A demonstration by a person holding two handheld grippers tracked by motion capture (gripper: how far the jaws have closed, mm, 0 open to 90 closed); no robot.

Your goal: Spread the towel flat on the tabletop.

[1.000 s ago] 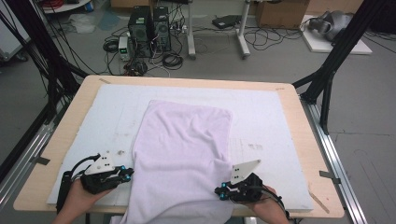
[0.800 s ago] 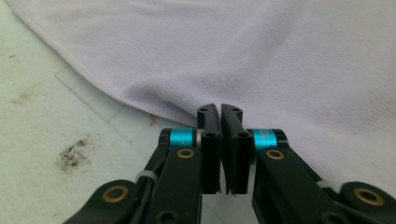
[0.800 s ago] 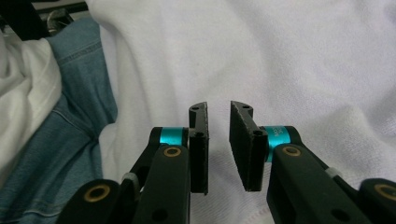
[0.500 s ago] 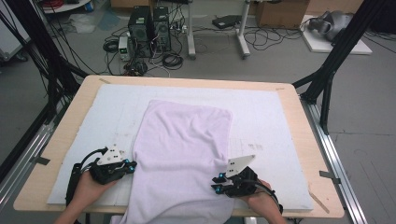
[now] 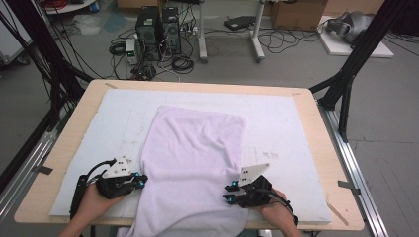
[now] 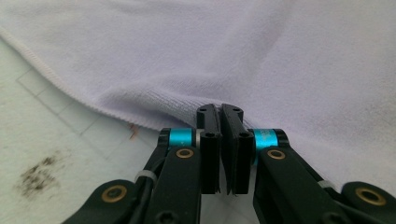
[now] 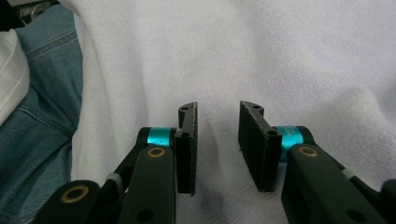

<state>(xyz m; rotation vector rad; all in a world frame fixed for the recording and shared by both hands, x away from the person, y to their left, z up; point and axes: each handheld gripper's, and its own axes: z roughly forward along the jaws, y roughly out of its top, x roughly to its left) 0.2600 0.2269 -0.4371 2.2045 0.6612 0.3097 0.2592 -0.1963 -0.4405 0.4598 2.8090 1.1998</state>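
Observation:
A lilac towel point(image 5: 197, 158) lies spread on the white mat point(image 5: 286, 128), and its near end hangs over the table's front edge. My left gripper point(image 5: 143, 181) sits at the towel's left edge. In the left gripper view its jaws point(image 6: 220, 109) are shut, with the tips on the towel's point(image 6: 233, 46) raised hem. My right gripper point(image 5: 228, 192) rests at the towel's right edge. Its jaws point(image 7: 217, 109) have just been opening and stand apart over the flat towel point(image 7: 257, 46), with nothing pinched between the pads.
The mat covers a wooden table point(image 5: 59, 163) and bears a dark stain point(image 6: 39, 175) near the left gripper. Black frame struts point(image 5: 356, 64) stand at the table's corners. Computer towers point(image 5: 158, 24) and cables sit on the floor beyond. The person's jeans point(image 7: 42, 93) show below the towel.
The left gripper has crept a little right toward the towel's edge. The right gripper has edged up and left, and its grey plate has tipped up. The towel lies as before.

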